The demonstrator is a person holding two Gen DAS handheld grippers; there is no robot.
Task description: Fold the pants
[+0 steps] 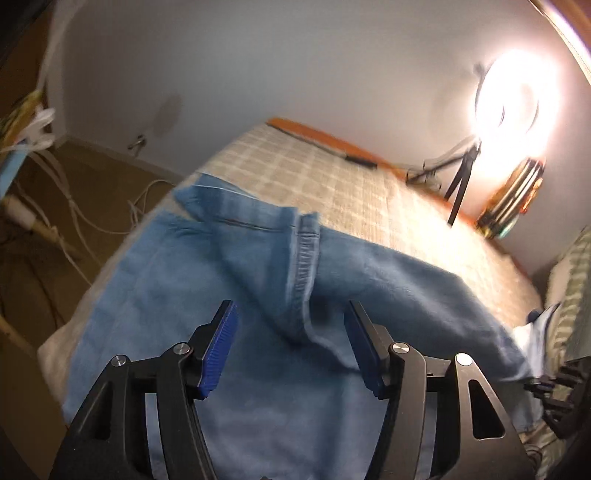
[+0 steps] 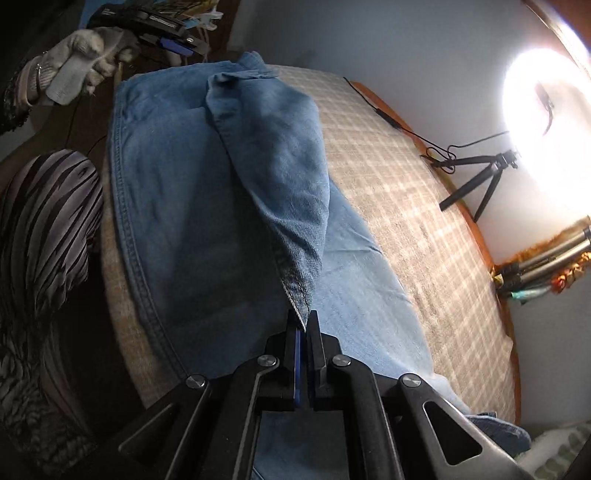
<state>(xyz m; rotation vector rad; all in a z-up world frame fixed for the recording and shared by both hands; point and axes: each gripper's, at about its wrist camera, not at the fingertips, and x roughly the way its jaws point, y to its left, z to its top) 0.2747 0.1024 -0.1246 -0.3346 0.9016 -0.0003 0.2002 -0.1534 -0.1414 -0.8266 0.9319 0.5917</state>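
Blue denim pants (image 1: 207, 295) lie across a bed with a beige checked cover (image 1: 332, 184). My left gripper (image 1: 291, 325) is open and empty, hovering above a raised fold of the denim. My right gripper (image 2: 303, 325) is shut on a hem corner of the pants (image 2: 273, 177) and holds that flap lifted off the flat layer below. The right gripper also shows at the right edge of the left wrist view (image 1: 554, 391). The left gripper shows at the top left of the right wrist view (image 2: 162, 33), held by a gloved hand (image 2: 81, 62).
A bright ring light (image 1: 517, 99) on a black tripod (image 2: 476, 181) stands at the bed's far side by the wall. Cables (image 1: 74, 206) lie on the brown floor to the left. A person's striped clothing (image 2: 44, 229) is beside the bed edge.
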